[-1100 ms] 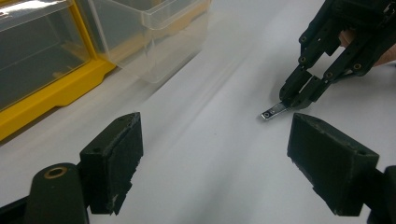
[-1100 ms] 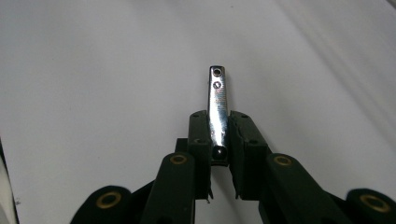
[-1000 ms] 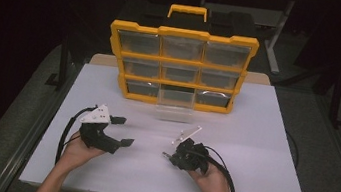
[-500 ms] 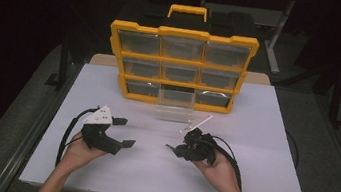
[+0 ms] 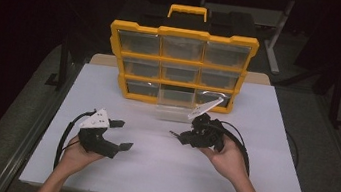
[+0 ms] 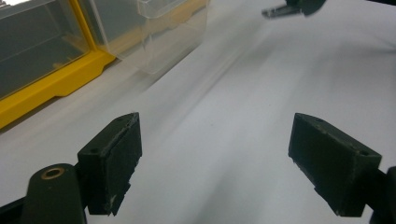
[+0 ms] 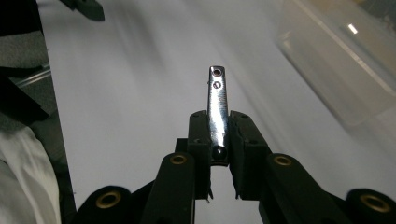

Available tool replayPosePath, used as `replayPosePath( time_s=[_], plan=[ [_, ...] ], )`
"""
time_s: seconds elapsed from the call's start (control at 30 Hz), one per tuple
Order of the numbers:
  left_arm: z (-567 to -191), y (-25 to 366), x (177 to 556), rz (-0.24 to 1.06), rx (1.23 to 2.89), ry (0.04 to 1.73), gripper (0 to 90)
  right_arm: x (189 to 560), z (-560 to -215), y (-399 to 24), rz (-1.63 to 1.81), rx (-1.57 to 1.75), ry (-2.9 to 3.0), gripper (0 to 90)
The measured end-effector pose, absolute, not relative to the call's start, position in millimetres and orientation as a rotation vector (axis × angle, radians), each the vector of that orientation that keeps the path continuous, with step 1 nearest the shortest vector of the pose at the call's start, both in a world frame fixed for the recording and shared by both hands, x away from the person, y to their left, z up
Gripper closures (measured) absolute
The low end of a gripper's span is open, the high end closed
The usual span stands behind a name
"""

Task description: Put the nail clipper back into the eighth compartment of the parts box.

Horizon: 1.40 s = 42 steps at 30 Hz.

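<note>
We count two hand-held grippers over the white table (image 5: 256,189), one in each of our hands. The right hand-held gripper (image 7: 218,128) is clamped on a single chrome metal strip (image 7: 217,109), narrow and flat, with two small holes near its free end. In the right gripper view its long axis runs straight out along the jaws, the holed tip pointing away from the hand-held gripper. In the high view the right hand-held gripper (image 5: 178,135) sits above the middle of the table, a little toward the right edge, and its tip points toward the left edge.

The left hand-held gripper (image 6: 215,154) stands wide open with nothing between its pads, and in the high view it (image 5: 120,134) hovers near the front left corner.

At the far edge stands one yellow organiser case (image 5: 181,67) with a carrying handle on top and nine clear drawer bays in three rows of three. One clear drawer (image 5: 173,107) from the middle of the bottom row is drawn forward onto the table.

We can read no brand, label or writing anywhere.
</note>
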<state>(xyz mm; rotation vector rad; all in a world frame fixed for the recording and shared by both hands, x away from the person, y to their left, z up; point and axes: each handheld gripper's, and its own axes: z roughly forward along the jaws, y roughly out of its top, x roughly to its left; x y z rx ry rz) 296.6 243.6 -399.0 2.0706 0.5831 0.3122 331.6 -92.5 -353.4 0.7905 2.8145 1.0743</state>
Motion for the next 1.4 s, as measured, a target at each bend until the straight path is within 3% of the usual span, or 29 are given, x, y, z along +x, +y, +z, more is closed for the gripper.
replayPosePath(
  time_s=[1.4],
  plan=[
    [-403, 252, 294, 0.325, 2.067, 0.625, 15.0, 388, -274, -95, 1.085, 0.735, 2.769, 78.4]
  ],
)
